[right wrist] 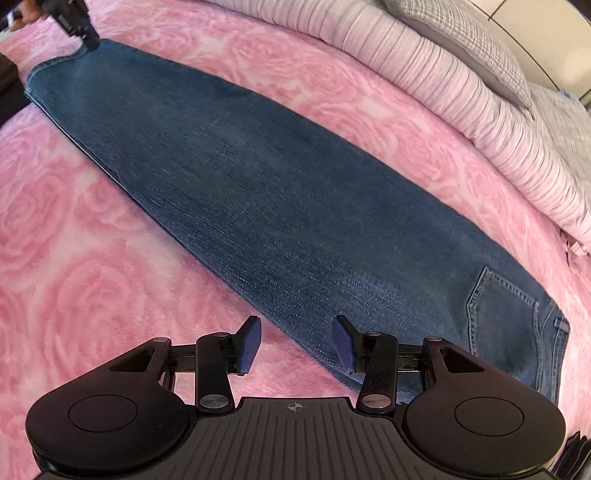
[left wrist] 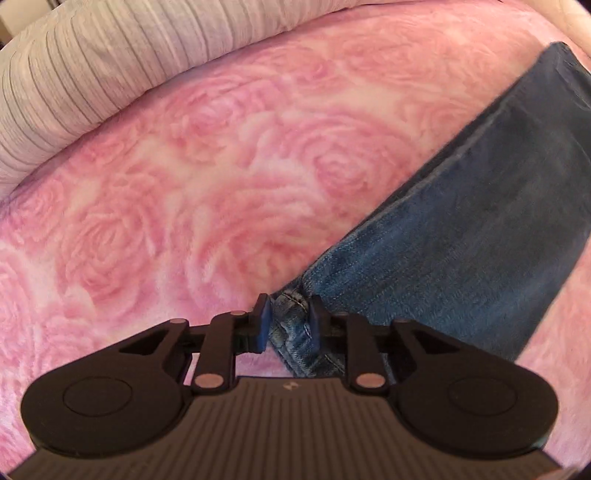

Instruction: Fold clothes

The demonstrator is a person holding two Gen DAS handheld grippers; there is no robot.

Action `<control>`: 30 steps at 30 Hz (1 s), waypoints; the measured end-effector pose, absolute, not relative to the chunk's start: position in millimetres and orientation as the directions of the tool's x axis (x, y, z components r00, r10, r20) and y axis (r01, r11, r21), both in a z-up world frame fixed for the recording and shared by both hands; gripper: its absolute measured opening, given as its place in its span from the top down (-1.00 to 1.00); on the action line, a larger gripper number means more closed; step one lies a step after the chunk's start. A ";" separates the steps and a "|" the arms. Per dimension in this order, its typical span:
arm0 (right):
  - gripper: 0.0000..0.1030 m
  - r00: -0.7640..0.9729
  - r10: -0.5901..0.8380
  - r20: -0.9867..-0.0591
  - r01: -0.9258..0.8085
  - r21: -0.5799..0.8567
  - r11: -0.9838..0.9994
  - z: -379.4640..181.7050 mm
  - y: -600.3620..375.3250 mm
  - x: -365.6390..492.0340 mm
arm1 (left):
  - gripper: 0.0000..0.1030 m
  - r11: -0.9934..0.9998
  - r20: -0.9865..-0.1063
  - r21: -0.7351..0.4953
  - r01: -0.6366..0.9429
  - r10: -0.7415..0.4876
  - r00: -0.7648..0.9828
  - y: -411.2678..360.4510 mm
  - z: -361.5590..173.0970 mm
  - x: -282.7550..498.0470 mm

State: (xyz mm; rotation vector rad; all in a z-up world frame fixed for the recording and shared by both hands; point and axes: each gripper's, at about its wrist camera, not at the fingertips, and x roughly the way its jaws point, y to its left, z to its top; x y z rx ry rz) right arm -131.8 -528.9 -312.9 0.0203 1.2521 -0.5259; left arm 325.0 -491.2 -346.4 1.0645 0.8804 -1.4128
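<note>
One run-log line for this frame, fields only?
left tool: shut on jeans hem corner | right tool: open, over jeans edge near waist | jeans: legs stacked, flat on pink blanket | fold: not yet made

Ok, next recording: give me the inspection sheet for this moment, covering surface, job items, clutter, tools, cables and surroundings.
Surface: pink rose-pattern blanket covering the bed, soft and plush.
Job's things: one pair of blue jeans lying flat, folded lengthwise, back pocket up at the waist end.
Clutter: nothing seen.
Tools: left tool shut on the jeans' hem corner; right tool open, over the jeans' near edge towards the waist end, gripping nothing.
Cables: nothing seen.
Surroundings: striped pale bedding bunched along the far side of the blanket; grey checked pillow behind it.
</note>
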 end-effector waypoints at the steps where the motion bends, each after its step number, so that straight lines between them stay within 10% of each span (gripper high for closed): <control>1: 0.11 0.212 -0.372 -0.904 0.404 -0.265 0.876 -312.0 -529.4 -133.1 | 0.60 -0.111 -0.946 0.055 0.992 -0.323 0.016 -491.4 -345.8 324.0; 11: -0.24 0.135 -0.526 -0.840 0.783 -0.235 0.576 -301.7 -551.6 -212.6 | 0.43 -0.263 -0.891 0.331 0.906 -0.404 0.208 -463.9 -303.1 262.9; 24: -0.30 0.159 -0.633 -0.758 0.902 -0.149 0.405 -346.3 -596.7 -271.9 | 0.30 -0.642 -0.854 0.214 0.737 -0.488 -0.177 -500.7 -309.2 -28.5; 30: -0.34 0.078 -0.769 -0.634 0.841 -0.373 0.393 -361.8 -594.3 -258.2 | 0.29 -0.699 -0.861 0.321 0.639 -0.496 -0.110 -520.2 -347.8 -77.4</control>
